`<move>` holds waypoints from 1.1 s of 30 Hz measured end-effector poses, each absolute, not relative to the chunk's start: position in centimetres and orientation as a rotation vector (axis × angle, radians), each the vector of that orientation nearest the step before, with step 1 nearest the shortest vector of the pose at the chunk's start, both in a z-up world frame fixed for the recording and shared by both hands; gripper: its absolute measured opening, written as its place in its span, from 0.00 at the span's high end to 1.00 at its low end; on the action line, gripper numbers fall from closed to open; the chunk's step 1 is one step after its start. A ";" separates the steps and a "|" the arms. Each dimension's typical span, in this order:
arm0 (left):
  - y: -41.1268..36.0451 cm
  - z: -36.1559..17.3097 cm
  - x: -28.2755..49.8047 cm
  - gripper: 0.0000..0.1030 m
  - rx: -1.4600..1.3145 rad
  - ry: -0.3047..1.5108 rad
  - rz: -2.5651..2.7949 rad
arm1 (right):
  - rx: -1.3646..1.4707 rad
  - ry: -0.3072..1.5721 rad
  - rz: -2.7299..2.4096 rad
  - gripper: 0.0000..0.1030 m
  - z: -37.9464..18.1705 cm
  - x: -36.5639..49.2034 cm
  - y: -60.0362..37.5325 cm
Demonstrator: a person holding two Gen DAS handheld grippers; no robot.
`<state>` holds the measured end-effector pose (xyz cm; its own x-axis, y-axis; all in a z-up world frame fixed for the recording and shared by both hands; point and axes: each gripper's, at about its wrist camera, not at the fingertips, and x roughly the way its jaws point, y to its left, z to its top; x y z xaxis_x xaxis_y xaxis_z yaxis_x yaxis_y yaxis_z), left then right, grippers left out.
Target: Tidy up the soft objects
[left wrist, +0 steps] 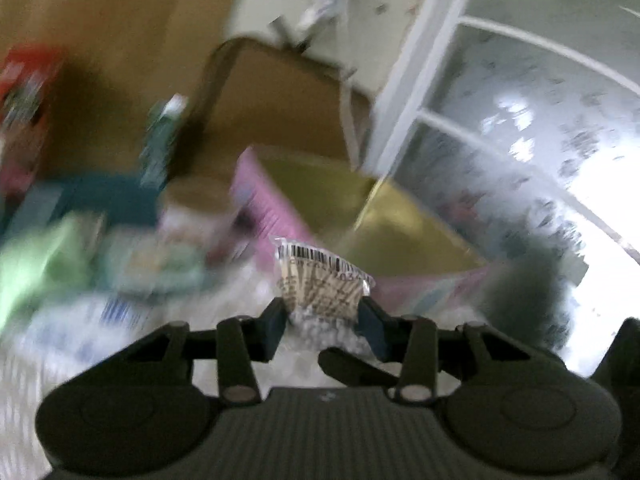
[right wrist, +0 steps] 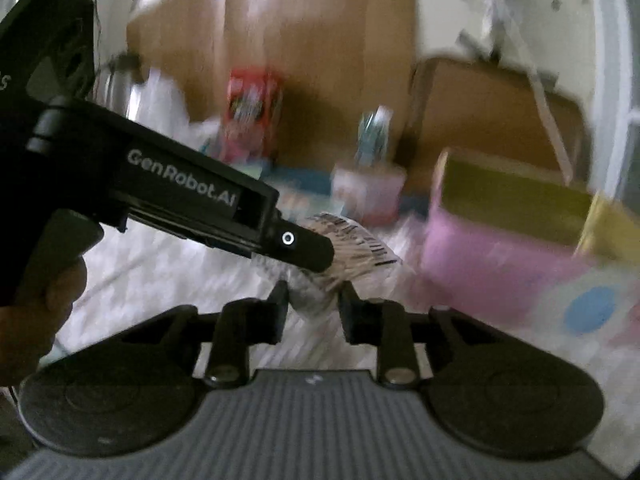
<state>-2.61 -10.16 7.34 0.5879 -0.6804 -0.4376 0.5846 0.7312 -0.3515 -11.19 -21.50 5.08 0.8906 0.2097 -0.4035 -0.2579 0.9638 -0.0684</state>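
Now both claws, left claw (left wrist: pixel 325 320) and right claw (right wrist: pixel 313 305), squeeze one crinkly plastic packet (left wrist: pixel 324 282) (blurry), near a pink box (right wrist: pixel 492 256).

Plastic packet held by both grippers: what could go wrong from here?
1. Both the left gripper and the right gripper clamp the same packet; pulling apart could tear the thin wrap.
2. Each grips only an edge, so the packet might slip out before reaching the pink box.
3. Heavy blur makes aiming at the box uncertain.
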 end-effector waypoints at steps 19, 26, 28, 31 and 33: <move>-25.4 5.9 4.7 0.27 -0.056 0.636 -0.718 | -0.003 0.462 -0.159 0.58 5.9 -4.4 -35.0; -17.0 8.6 -0.5 0.10 -0.130 0.459 -0.732 | 0.060 0.365 -0.192 0.49 7.3 -7.2 -34.2; -13.8 8.5 -2.5 0.10 -0.123 0.425 -0.714 | 0.066 0.298 -0.176 0.49 7.7 -8.8 -32.6; -8.2 6.7 -5.2 0.10 -0.118 0.430 -0.659 | 0.089 0.259 -0.101 0.49 7.6 -10.1 -30.2; -5.1 5.2 -6.5 0.10 -0.095 0.444 -0.574 | 0.106 0.273 -0.023 0.49 7.4 -10.2 -28.4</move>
<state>-6.45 -5.14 5.24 0.7485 -0.5441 -0.3791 0.5036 0.8383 -0.2089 -10.18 -28.38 7.39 0.9628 -0.0082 -0.2703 0.0370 0.9941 0.1017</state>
